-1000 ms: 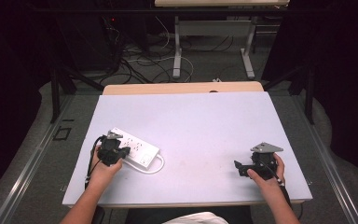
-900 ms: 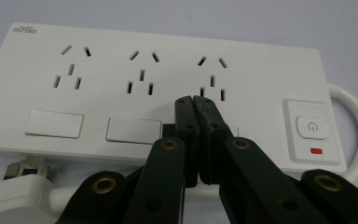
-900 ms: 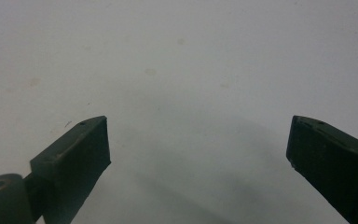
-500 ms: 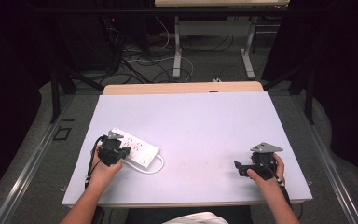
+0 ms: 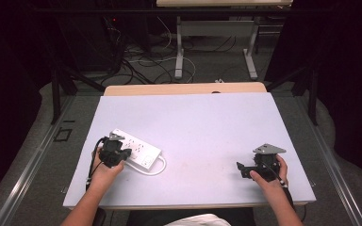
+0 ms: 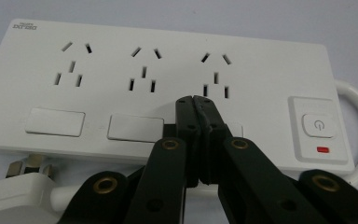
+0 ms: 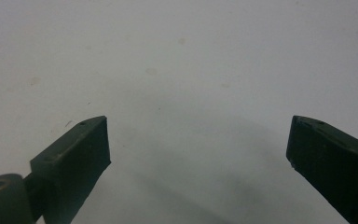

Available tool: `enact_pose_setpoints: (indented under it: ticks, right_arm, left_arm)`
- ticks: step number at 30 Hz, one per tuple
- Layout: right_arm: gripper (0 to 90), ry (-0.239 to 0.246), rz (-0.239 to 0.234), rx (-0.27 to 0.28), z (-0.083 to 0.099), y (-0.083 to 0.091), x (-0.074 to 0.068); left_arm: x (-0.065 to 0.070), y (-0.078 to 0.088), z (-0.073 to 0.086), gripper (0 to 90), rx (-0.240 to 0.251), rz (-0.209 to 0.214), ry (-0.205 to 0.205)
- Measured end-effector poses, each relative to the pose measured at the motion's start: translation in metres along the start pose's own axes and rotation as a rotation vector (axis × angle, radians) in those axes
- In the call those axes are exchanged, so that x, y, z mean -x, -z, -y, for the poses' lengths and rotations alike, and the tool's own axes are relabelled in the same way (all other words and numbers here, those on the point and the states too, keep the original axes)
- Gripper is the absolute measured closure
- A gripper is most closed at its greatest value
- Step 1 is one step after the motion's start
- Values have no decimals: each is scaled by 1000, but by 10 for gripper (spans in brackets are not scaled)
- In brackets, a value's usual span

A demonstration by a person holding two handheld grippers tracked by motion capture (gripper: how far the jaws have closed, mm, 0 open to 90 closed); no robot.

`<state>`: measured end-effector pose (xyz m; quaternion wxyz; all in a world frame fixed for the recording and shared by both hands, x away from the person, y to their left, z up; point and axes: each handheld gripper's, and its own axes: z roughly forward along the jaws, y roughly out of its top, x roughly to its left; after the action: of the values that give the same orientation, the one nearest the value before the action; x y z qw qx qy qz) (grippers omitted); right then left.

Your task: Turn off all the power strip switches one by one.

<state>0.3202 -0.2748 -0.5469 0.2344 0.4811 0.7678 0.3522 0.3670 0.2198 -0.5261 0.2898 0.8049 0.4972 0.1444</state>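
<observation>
My left gripper [image 6: 196, 100] is clenched on nothing, its tips over the white power strip [image 5: 134, 149] near the desk's [image 5: 207, 122] left edge. That gripper's view shows the power button [image 6: 318, 125] and plug [image 6: 16, 196]. My right gripper [image 7: 198, 140] stands released near the right front corner.

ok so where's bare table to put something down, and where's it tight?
Free: the table's whole far half, and the wide middle stretch between the power strip and the right tool, which is open over bare surface. Crowded: the near-left corner, where the shut left tool rests over the strip, with its looped cord and plug beside it.
</observation>
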Motion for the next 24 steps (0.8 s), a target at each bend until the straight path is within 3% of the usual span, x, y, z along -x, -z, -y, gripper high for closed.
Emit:
enact_pose_setpoints:
  ticks: [7, 13, 21, 24]
  right_arm:
    - [55, 4, 1, 4, 0, 1, 1]
    - [55, -1, 3, 0, 0, 0, 0]
    - [55, 6, 5, 3, 0, 0, -2]
    - [55, 5, 4, 4, 0, 0, -2]
  left_arm:
    - [0, 0, -1, 900, 3, -12, -2]
    - [0, 1, -9, 900, 5, 13, -1]
    - [2, 3, -22, 900, 41, -23, -17]
    - [-4, 4, -27, 900, 47, -30, -13]
